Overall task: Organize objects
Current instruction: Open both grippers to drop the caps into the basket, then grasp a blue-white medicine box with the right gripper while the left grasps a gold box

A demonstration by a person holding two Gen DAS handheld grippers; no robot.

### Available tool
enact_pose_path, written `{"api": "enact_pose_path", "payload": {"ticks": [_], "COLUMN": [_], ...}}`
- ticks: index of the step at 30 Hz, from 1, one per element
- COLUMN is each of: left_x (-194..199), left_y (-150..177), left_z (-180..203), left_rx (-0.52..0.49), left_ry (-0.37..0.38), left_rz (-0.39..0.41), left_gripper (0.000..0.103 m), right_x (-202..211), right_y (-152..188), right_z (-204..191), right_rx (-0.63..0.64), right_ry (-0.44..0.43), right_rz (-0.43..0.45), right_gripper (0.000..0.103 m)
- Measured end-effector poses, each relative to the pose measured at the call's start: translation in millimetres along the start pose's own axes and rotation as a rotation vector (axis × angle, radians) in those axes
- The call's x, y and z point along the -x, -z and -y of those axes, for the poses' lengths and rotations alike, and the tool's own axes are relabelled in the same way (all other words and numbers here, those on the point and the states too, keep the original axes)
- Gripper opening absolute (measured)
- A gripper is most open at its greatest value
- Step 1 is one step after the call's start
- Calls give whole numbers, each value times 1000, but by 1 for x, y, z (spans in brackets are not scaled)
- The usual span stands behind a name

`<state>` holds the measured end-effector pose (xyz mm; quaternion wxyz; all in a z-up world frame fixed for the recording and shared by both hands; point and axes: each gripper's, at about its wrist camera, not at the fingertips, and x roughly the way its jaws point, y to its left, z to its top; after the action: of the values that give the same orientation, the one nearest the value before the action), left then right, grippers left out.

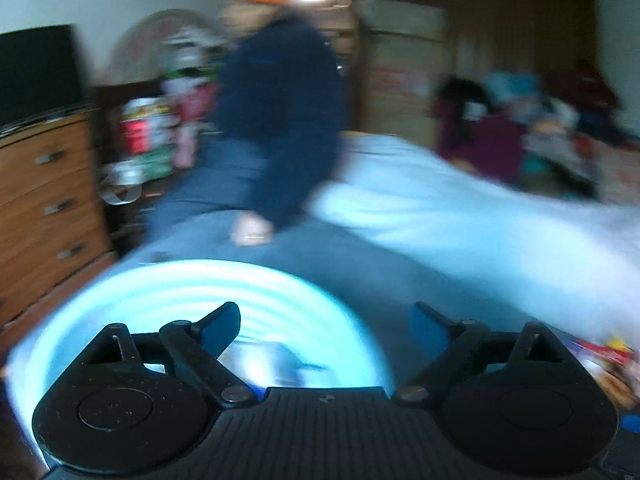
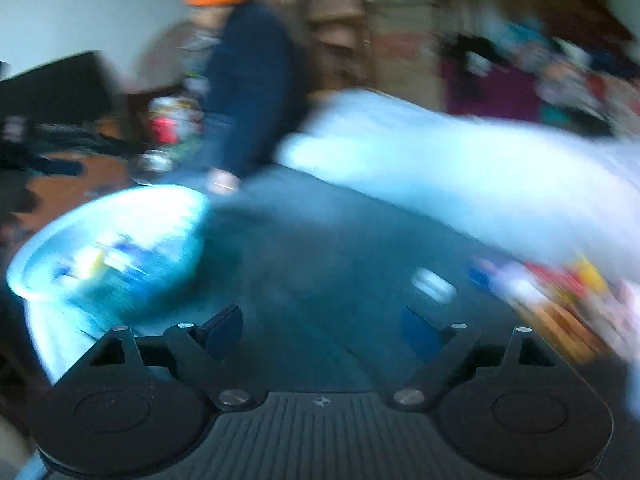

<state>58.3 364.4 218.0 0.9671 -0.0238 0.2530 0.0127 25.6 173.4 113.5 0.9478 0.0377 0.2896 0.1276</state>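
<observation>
On the bed (image 2: pixel 320 232), a round pale basin (image 1: pixel 192 292) sits mouth-up below the left claw (image 1: pixel 324 332); both claws, left and right (image 2: pixel 320 332), hover level, fingers apart and empty.

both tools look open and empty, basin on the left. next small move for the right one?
Probably ease the right tool forward and slightly right to the small white item on the blue cover. Both tools are open and empty, that item lies just ahead of it, and the basin already holds things. The frames are blurred, so settle first.
</observation>
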Motion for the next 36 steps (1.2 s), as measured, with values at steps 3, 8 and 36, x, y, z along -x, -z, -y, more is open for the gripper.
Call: {"api": "enact_pose_path", "payload": {"ticks": [3, 8, 36], "left_x": [-8, -36, -77], "left_y": [19, 58, 102], "left_z": [56, 129, 221], "left_rx": [-54, -151, -411], "left_ry": [127, 223, 321], "left_rz": [-45, -157, -214], "left_gripper": [93, 93, 93], "right_x": [17, 22, -8], "right_y": [26, 40, 77], "right_z": [70, 173, 163], "right_rx": [-71, -76, -178], "right_ry": [148, 481, 266], "right_rz": [-12, -8, -76], "right_gripper": [88, 98, 63]}}
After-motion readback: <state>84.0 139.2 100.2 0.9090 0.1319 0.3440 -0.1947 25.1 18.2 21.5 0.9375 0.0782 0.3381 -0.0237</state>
